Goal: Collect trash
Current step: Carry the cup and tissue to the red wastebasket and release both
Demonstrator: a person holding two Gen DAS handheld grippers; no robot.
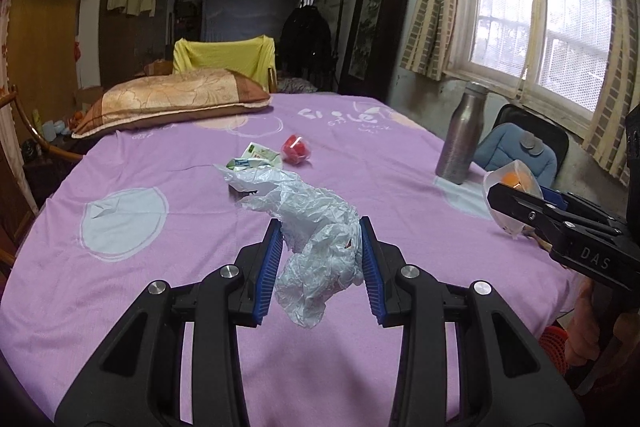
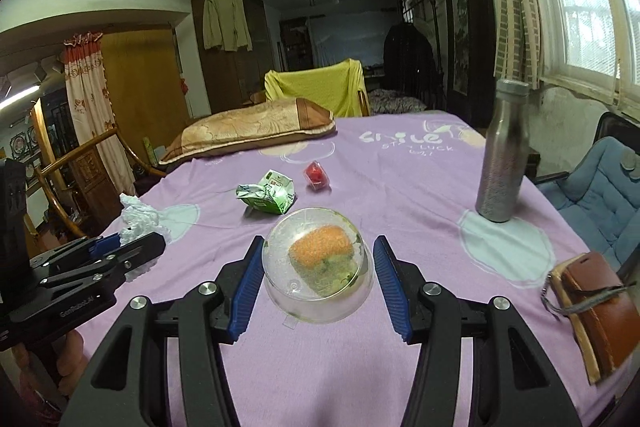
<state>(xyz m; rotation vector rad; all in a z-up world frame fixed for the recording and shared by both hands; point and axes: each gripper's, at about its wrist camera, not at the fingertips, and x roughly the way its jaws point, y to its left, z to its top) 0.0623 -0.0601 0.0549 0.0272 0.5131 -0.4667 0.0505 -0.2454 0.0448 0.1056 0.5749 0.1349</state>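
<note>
Purple sheeting printed with pale circles covered the counter [image 1: 120, 307], set in a cluttered room with a window on the right and a patterned pillow [image 1: 176, 99] at the far end.

We held two pieces of trash at this moment. Our left hand-held gripper [image 1: 320, 251] had its blue pads drawn nearly together on a crumpled white plastic bag [image 1: 316, 247], whose long axis ran forward and away from the pads, its loose end trailing toward the middle of the counter. Our right hand-held gripper [image 2: 316, 267] stood about half open, the width fixed by a clear plastic dome container [image 2: 318, 267] with orange and green food remains inside; the left pad touched its wall, while contact on the right side was less plain. Both pieces appeared lifted clear of the sheet.

Trash not yet collected lay straight ahead of both tools: a crushed green-and-white carton [image 2: 268, 195] and, just beyond it, a small clear pack with red contents [image 2: 317, 176]. From the right wrist view the carton lay ahead and a little left, so we judged neither hand markedly nearer. A steel bottle [image 2: 502, 155] and a brown leather case [image 2: 596, 307] stood on the right and looked like belongings, not trash. No bin was in view.
</note>
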